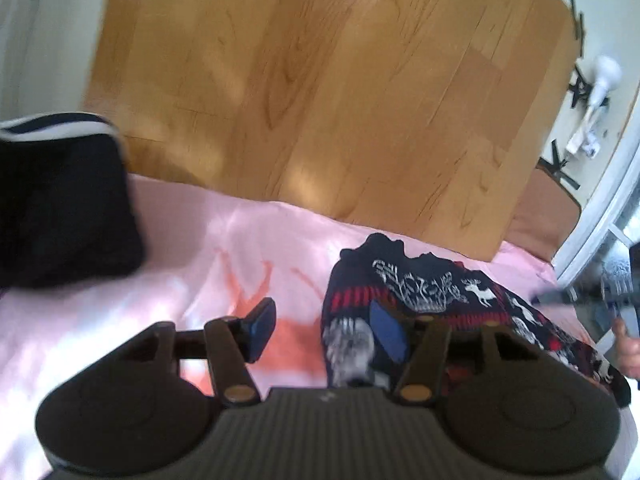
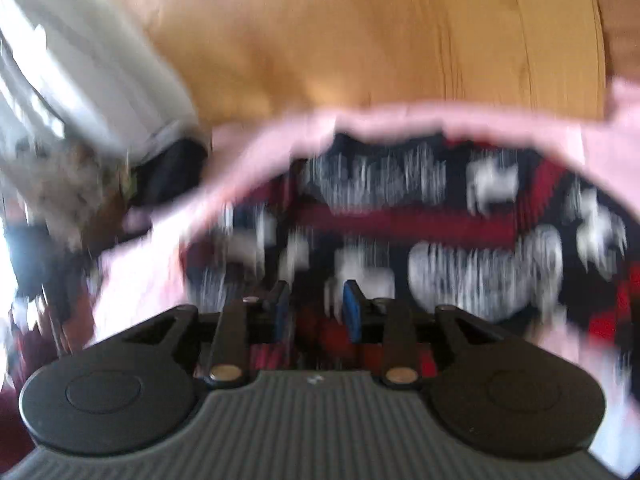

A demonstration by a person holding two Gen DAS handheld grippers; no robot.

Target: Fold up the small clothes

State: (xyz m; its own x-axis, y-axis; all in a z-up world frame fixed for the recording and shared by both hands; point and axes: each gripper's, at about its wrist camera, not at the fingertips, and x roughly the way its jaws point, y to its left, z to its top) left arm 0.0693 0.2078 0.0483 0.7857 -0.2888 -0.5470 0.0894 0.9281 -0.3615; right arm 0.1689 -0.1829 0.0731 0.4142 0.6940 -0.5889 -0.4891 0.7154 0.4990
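Sweater [image 1: 440, 300], reindeer-patterned, lies on pink sheet [image 1: 200, 248] near dark folded garment [image 1: 60, 208]; my left gripper [image 1: 324, 328] gapes empty, right gripper [image 2: 316, 312] narrowly parted over it.

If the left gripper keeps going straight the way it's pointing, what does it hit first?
Probably the pink sheet, close beside the patterned sweater's left edge. The left gripper stands open, angled down; depth is hard to judge.

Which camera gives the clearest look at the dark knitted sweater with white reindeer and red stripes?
The left wrist view: the dark knitted reindeer sweater is sharp there, lying on the pink sheet. The right wrist view shows it closer but smeared by motion blur.
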